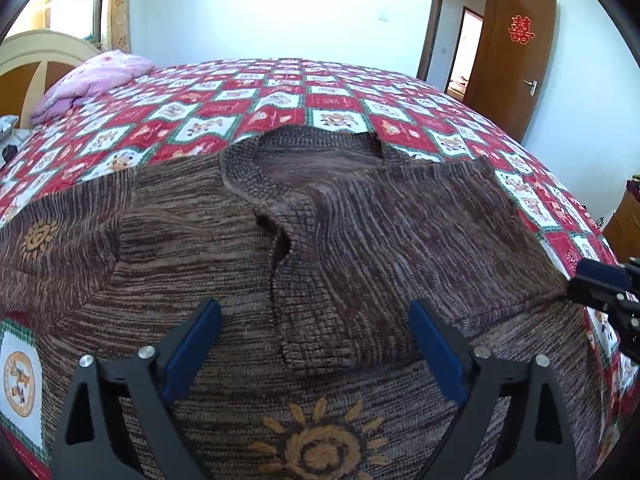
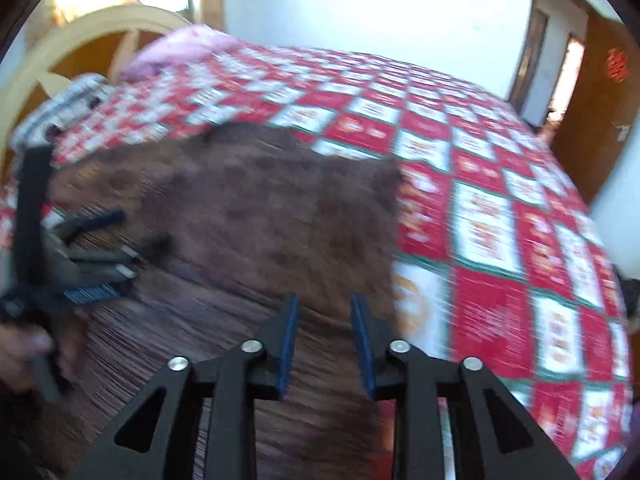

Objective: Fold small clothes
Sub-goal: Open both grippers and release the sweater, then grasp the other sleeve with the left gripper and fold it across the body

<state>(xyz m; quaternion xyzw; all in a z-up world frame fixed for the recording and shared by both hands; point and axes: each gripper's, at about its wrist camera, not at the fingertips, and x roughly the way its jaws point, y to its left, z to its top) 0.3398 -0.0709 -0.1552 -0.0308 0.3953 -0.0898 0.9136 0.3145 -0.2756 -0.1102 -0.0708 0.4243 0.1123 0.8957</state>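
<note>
A brown knitted cardigan (image 1: 200, 240) with orange sun motifs (image 1: 320, 448) lies spread on the bed, its right sleeve (image 1: 420, 208) folded in across the front. My left gripper (image 1: 314, 306) hovers over the lower front with its jaws wide open and nothing between them. My right gripper (image 1: 600, 284) shows at the cardigan's right edge. The right wrist view is blurred: the right gripper (image 2: 325, 300) stands above the cardigan (image 2: 260, 208) near its right edge, its blue pads (image 2: 290, 336) a narrow gap apart and gripping nothing. The left gripper (image 2: 96, 256) and a hand (image 2: 24, 348) appear at the far left.
The bed is covered by a red, white and green checked bedspread (image 1: 320, 92). A pink quilt (image 1: 92, 80) lies by the headboard (image 1: 24, 64) at the back left. A brown door (image 1: 516, 60) stands open at the back right. A dark cabinet (image 1: 624, 232) sits beside the bed's right edge.
</note>
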